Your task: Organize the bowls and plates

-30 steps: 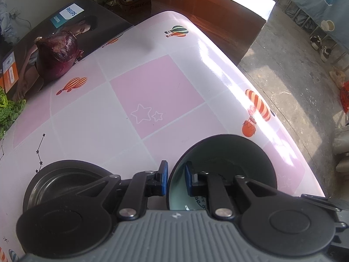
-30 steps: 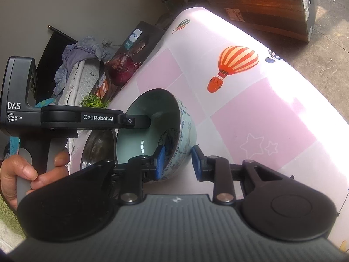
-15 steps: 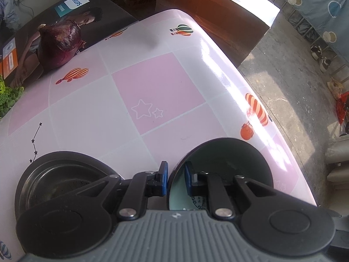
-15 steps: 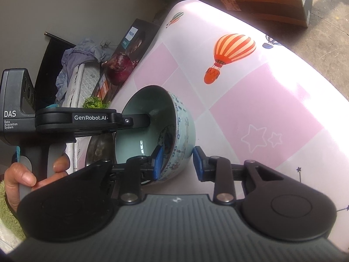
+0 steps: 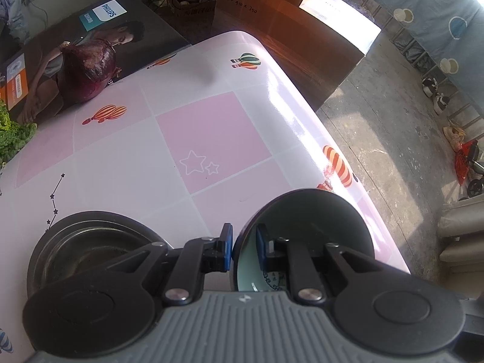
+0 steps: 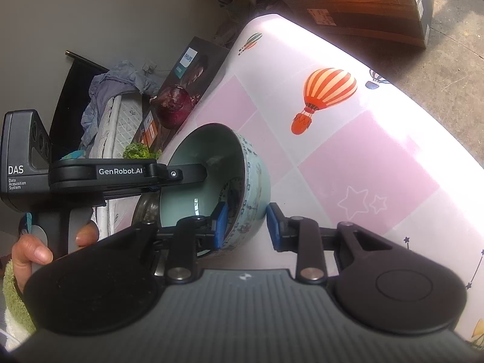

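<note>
Ceramic and pale celadon green inside, with a blue pattern around its outer wall, the one round bowl [image 6: 211, 181] is tipped on edge above the counter [image 5: 211, 139], its mouth facing the left tongs [image 5: 243, 249]. Those tongs are clamped on its rim, one blue pad inside and one outside, as the left wrist view shows close up. The right tongs [image 6: 246, 227] straddle the near wall of the same bowl: their left pad sits inside at the rim, while their right pad stands off the outer wall with a gap showing, so they are apart and not pressing. Just beside the bowl, lower and to its left in the left wrist view, one dark round metal dish [image 5: 87, 242] rests on the counter. The counter wears a glossy pink-and-white checked cloth printed with striped balloons and stars. At its far edge lie one red onion [image 5: 89, 72], touching one dark printed carton [image 5: 99, 30], and one clump of green leaves [image 5: 12, 139]. A person's hand [image 6: 33, 251] grips the left handle.
</note>
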Demonstrator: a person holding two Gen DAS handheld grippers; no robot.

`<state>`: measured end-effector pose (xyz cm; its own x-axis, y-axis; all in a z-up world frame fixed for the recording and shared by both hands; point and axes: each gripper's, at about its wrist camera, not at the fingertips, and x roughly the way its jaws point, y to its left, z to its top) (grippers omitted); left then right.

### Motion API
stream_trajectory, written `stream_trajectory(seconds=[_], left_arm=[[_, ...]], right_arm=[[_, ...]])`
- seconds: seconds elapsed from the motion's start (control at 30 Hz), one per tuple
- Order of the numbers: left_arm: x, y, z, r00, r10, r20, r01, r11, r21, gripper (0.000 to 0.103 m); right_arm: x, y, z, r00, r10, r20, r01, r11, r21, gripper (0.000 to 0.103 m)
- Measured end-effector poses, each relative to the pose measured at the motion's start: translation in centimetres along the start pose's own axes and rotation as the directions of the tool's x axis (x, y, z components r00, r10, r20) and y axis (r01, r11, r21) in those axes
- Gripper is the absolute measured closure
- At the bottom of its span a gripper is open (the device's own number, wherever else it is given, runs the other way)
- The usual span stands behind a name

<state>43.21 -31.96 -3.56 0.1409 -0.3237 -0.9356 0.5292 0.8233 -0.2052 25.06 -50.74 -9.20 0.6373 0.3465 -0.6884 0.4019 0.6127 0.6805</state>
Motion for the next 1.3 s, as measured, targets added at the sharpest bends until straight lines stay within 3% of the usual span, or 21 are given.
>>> stream_trajectory(seconds=[0.4,0.6,0.77,0.93,1.13,1.3], left_arm=[[-5.4,3.9,-0.9,0.997,0.009,0.071,-0.004,0.998,-0.064,0.086],[-7.0,8.6,-2.8,0.996,0.059,0.069,-0.049,0.99,-0.129,0.086],[-6.1,12.9,-4.4,0.994,0.104,0.034,-0.095,0.976,-0.195,0.086],[-4.5,15.3,-5.7,0.995,0.1,-0.005,-0.098,0.969,-0.227,0.086],[-3.5,16.0,-6.6,0.996,0.083,-0.008,-0.083,0.97,-0.228,0.086],[-4.3,15.4,-6.5,0.996,0.079,0.036,-0.07,0.975,-0.212,0.076]], right_arm=[[-1.2,5.4,0.0,0.999,0.047,-0.001,-0.047,0.996,-0.08,0.075],[1.7,8.8,-1.2,0.994,0.088,-0.068,-0.094,0.99,-0.101,0.075],[5.3,11.1,-2.5,0.986,0.099,-0.131,-0.114,0.987,-0.115,0.075],[8.3,11.7,-3.6,0.982,0.076,-0.173,-0.098,0.988,-0.121,0.075],[9.3,12.2,-4.3,0.989,0.026,-0.147,-0.055,0.979,-0.197,0.075],[8.1,13.2,-3.8,0.996,0.017,-0.083,-0.04,0.96,-0.279,0.075]])
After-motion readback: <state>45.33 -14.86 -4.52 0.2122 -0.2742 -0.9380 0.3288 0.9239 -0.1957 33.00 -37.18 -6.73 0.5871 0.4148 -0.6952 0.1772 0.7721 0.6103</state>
